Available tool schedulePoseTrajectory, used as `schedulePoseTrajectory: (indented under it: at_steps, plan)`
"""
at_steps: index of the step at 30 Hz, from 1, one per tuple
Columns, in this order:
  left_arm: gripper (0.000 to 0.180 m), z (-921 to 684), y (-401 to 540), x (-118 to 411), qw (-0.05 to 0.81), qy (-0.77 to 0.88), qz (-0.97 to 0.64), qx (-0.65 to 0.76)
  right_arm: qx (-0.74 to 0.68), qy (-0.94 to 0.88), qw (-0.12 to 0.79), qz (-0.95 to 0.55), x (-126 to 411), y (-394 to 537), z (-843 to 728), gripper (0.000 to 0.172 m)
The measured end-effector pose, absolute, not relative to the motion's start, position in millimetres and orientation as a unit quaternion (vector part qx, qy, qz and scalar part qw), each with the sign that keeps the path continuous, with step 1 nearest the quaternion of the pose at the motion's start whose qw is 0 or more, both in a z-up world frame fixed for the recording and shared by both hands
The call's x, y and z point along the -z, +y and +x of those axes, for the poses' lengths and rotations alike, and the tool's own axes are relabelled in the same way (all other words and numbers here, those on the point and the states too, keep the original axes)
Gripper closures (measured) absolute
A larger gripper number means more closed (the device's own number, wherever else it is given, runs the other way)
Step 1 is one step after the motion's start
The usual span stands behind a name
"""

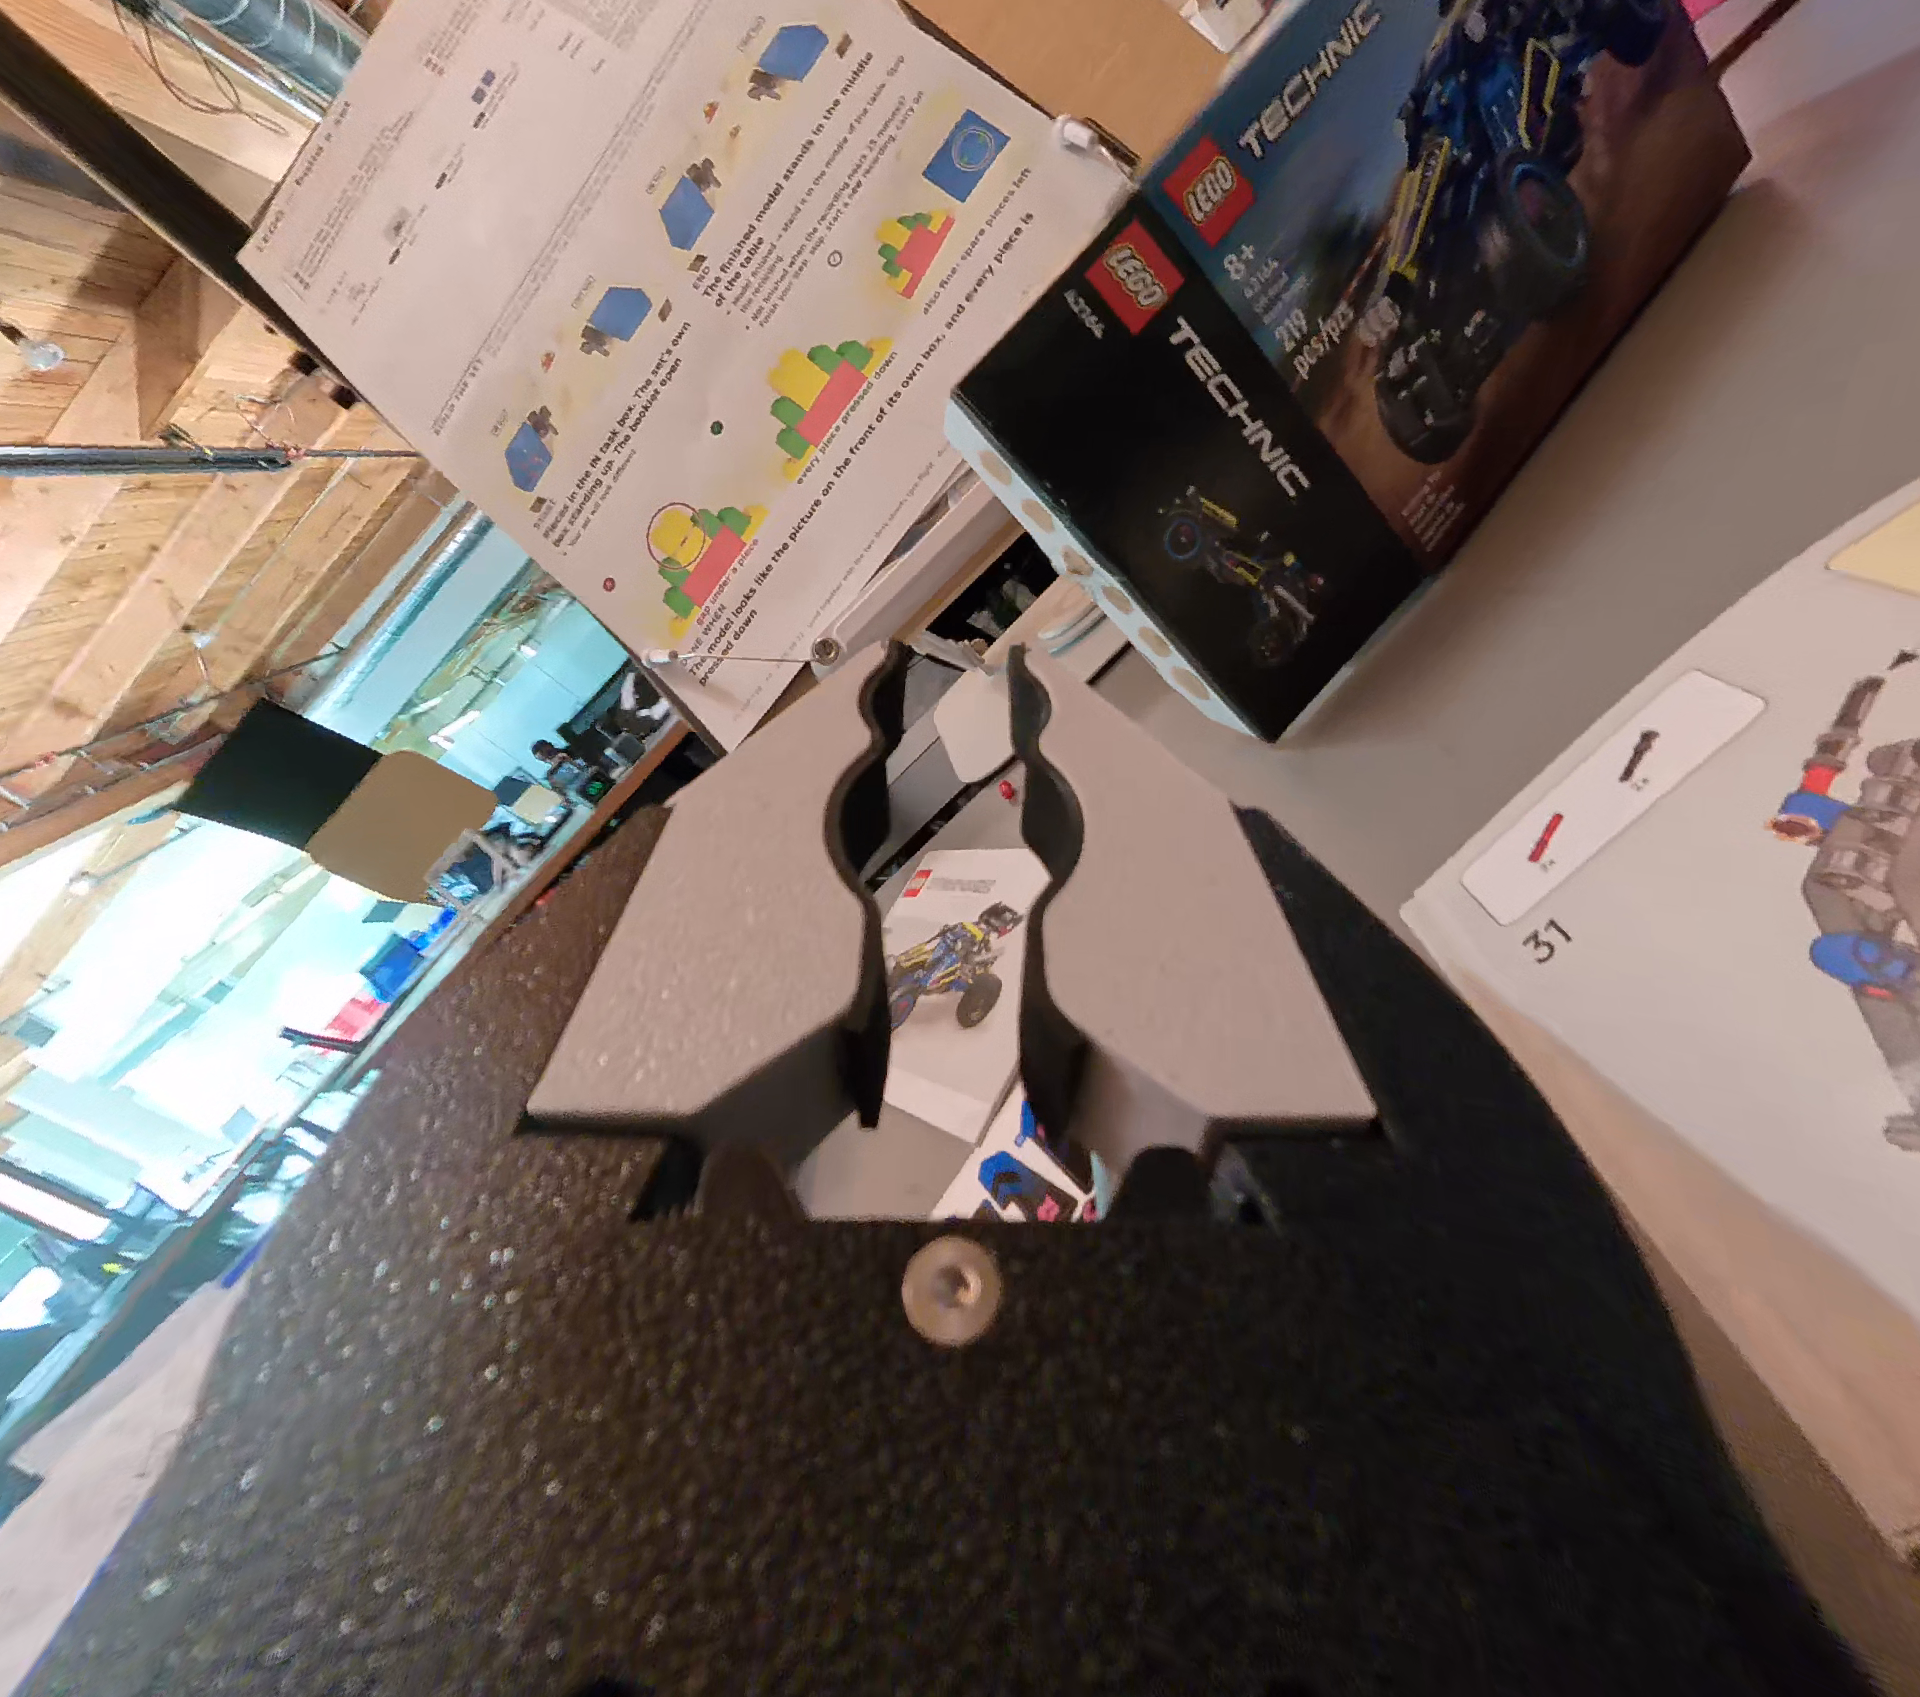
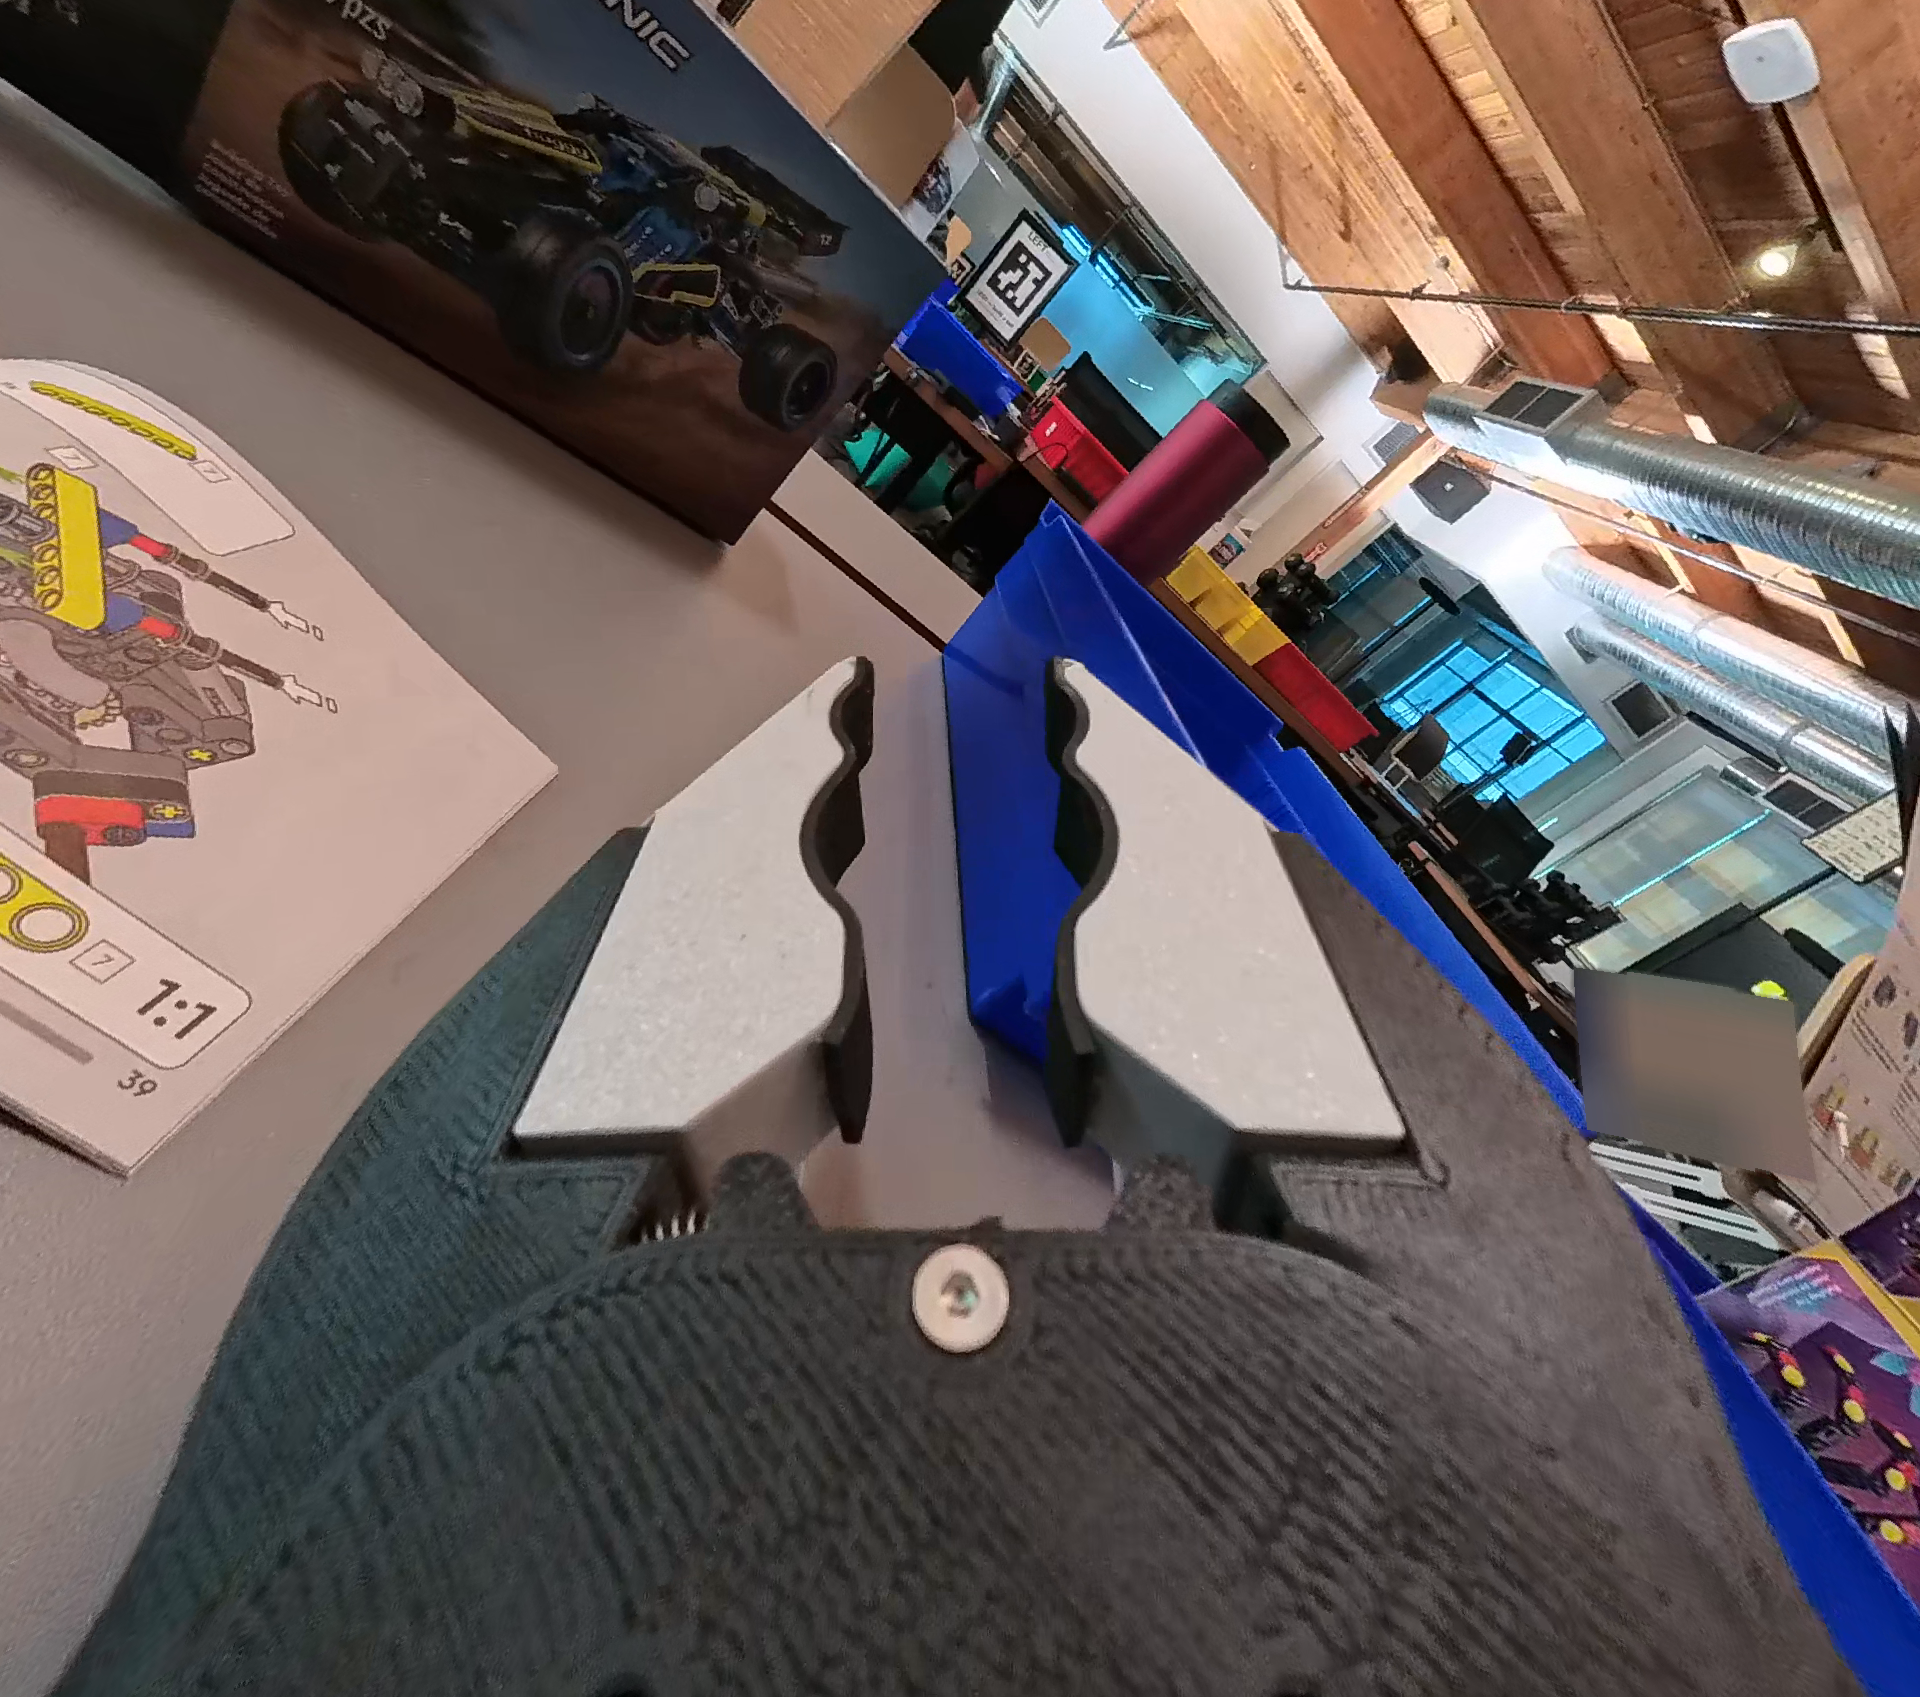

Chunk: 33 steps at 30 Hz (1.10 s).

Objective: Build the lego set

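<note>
1. A big toy-car box (image 1: 1455, 276) stood on the grey table (image 1: 1226, 743), past the left gripper (image 1: 945, 671).
2. A white sheet with block drawings (image 1: 665, 265) leaned up behind the box on a thin stand.
3. An open building booklet (image 1: 1704, 878) lay flat on the table, off to the right of the left gripper.
4. A smaller booklet with a car picture (image 1: 956, 972) showed through the gap under the left fingers (image 1: 748, 899).
5. The left fingers were a little way apart, and nothing was pinched between them.
6. A blue bin (image 2: 1049, 712) stood on the table just in front of the right gripper (image 2: 961, 681), and its corner showed in the gap between the fingers.
7. The right fingers (image 2: 727, 899) were spread apart and did not press on the bin.
8. The box with the dark car picture (image 2: 520, 193) and the open booklet (image 2: 208, 712) lay to the left of the right gripper.
9. A dark pink cup (image 2: 1184, 484) stood behind the blue bin.
</note>
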State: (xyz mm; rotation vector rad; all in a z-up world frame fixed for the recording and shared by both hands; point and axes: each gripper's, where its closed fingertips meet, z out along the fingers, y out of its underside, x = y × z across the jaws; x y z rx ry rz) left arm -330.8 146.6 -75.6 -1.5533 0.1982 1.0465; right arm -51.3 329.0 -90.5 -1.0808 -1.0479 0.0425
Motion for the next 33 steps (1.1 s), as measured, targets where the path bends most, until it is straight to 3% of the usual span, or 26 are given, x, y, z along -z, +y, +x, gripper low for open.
schedulePoseTrajectory:
  at_steps: [4,8,10,13,19,23,28,33]
  plan:
    - [0.164,-320,141,59,0.610,0.067,-0.702,-0.361,-0.026,-0.475,0.730,-0.490,90,329,-52,0.141]
    - [0.164,-276,112,57,0.612,0.090,-0.773,-0.140,-0.031,-0.484,0.730,-0.481,90,324,-55,0.141]
    - [0.155,-250,80,74,0.564,0.130,-0.815,-0.019,-0.035,-0.483,0.730,-0.481,90,324,-55,0.142]
    - [0.150,-220,13,120,0.427,0.202,-0.875,0.099,-0.048,-0.488,0.728,-0.479,89,320,-56,0.142]
    - [0.155,-215,-53,169,0.341,0.232,-0.908,0.079,-0.101,-0.514,0.723,-0.450,83,298,-60,0.143]
    - [0.180,-216,-46,180,0.345,0.230,-0.908,0.067,-0.154,-0.567,0.690,-0.422,77,259,-68,0.143]
    - [0.180,-201,-12,162,0.376,0.268,-0.886,0.045,-0.245,-0.681,0.583,-0.370,80,169,-69,0.142]
    - [0.180,-168,37,129,0.405,0.340,-0.848,0.039,-0.226,-0.743,0.529,-0.341,79,123,-68,0.138]
